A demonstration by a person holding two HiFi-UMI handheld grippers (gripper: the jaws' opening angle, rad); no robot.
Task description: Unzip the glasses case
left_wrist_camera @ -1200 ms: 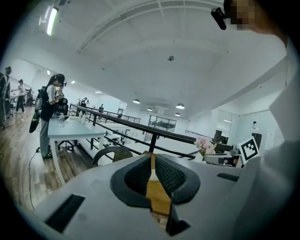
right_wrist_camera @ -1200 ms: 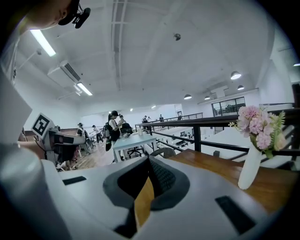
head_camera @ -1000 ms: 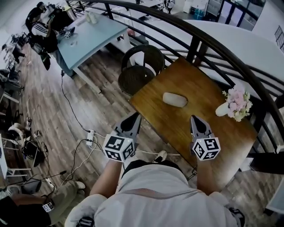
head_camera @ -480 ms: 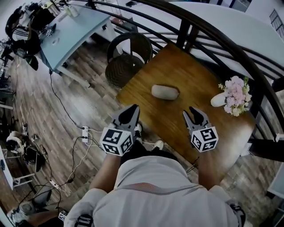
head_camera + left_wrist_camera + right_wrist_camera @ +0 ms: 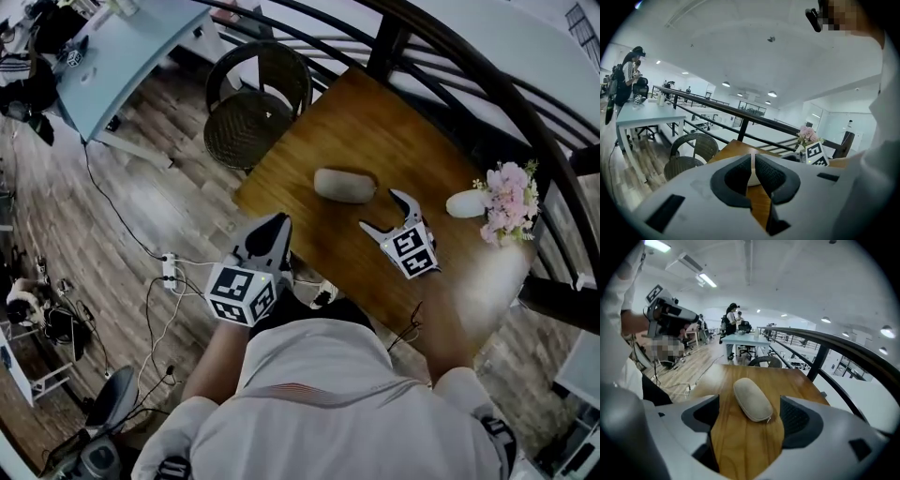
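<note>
Jaws of the right hand-held gripper (image 5: 383,210) have just been opening and stand wide, empty, glasses case (image 5: 344,185) untouched on the surface (image 5: 375,122) just ahead; left hand-held gripper (image 5: 274,225) is shut, empty; unzipping not begun.

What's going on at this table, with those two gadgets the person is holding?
A person holds a two-fingered gripper in each hand at a brown wooden table. The right gripper points at a pale beige oval glasses case lying there; its fingers have just been opening and stand wide, with the case ahead of them, untouched. The left gripper is shut and empty near the table's edge.
</note>
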